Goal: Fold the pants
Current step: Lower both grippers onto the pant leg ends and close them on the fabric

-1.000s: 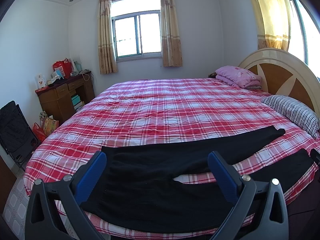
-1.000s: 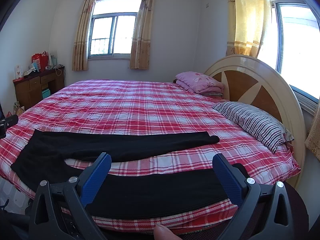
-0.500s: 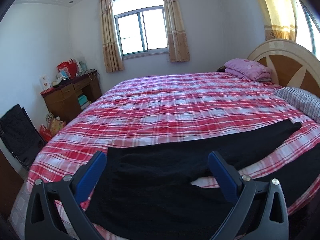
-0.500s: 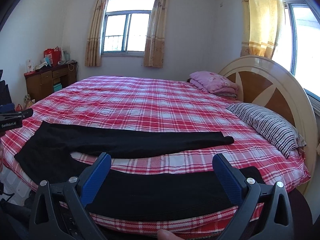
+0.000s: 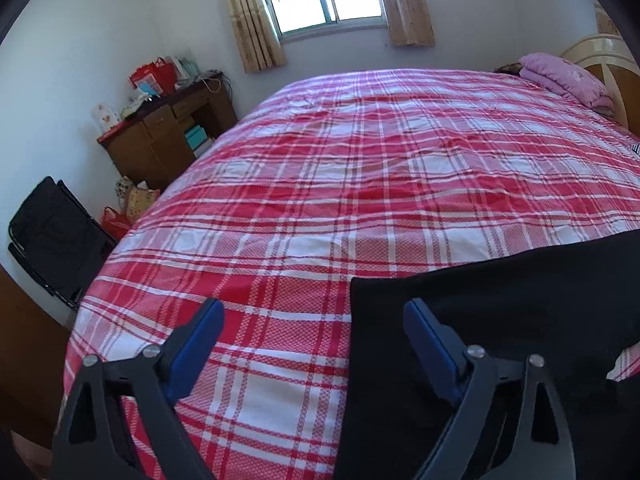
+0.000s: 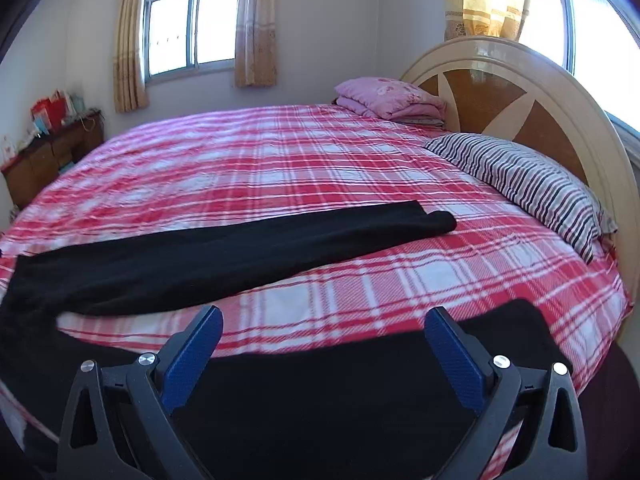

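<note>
While no writing shows legibly, the left gripper (image 5: 314, 316), jaws just narrowing, and right gripper (image 6: 324, 322) gape empty over black pants (image 6: 224, 248).

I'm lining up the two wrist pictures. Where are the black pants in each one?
Left wrist: black pants fill the lower right, waist edge near centre.
Right wrist: black pants run across the lower half, legs spread apart.
Shared landmark: folded pink quilt by the headboard.

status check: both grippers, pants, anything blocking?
Left gripper open, jaws just closing a little, at waistband edge; nothing pinched. Right gripper open over near leg. Black pants flat on plaid bedspread, legs apart, unfolded. Nothing blocking.
</note>
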Demonstrator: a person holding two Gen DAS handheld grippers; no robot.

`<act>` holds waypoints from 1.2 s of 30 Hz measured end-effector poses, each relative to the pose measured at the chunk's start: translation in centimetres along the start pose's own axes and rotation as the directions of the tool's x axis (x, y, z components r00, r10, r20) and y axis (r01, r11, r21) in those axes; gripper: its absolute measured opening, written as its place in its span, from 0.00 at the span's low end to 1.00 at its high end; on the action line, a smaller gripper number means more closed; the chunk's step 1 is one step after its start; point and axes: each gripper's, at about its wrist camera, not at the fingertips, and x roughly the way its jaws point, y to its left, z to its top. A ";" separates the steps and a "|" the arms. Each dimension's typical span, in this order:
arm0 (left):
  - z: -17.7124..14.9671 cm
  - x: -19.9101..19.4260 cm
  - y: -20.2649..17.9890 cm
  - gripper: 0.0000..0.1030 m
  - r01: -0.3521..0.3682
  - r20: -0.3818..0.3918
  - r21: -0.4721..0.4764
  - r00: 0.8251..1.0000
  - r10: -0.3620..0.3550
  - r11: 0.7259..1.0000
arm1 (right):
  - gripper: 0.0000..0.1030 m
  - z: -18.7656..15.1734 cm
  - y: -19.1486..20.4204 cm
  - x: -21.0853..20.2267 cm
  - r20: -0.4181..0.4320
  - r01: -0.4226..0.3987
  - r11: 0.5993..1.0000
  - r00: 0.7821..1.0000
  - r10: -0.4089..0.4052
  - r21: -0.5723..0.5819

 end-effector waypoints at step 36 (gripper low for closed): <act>1.9 8.7 -2.0 0.30 0.261 -0.252 0.021 0.935 -0.248 0.965 | 0.59 11.5 -18.0 21.3 -0.306 0.056 0.976 0.952 0.012 0.213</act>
